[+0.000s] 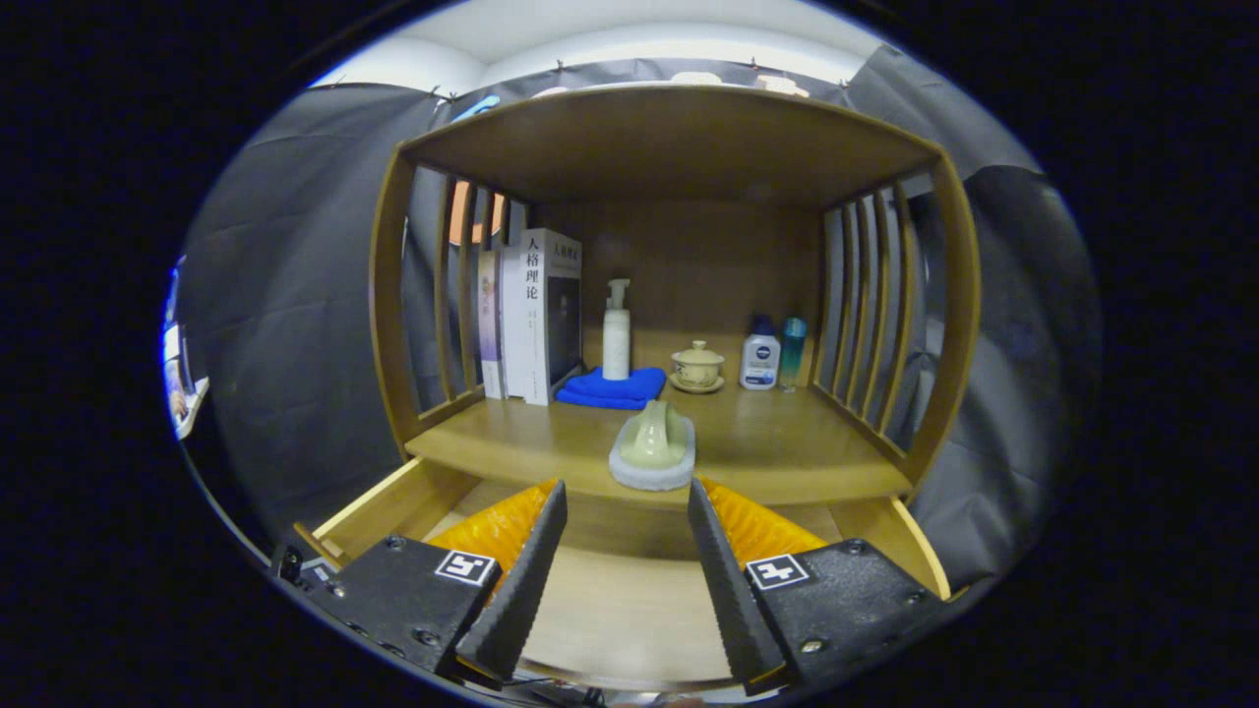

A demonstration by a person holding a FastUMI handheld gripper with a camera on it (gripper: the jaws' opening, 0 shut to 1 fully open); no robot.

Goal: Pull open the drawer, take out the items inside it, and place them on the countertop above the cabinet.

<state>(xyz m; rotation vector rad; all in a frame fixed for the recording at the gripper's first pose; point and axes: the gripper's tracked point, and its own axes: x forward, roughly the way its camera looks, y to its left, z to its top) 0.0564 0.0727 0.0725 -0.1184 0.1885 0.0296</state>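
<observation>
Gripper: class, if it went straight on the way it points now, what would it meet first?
Probably the pale green pitcher on its grey pad at the countertop's front edge, just ahead of the open gripper; depth is unclear.

gripper view riding on the hand-held gripper [627,570] | looking forward along its fingers, slightly downward | hovering near, over the open drawer [629,600] | facing the cabinet [679,138] and its surface [777,452] head-on
</observation>
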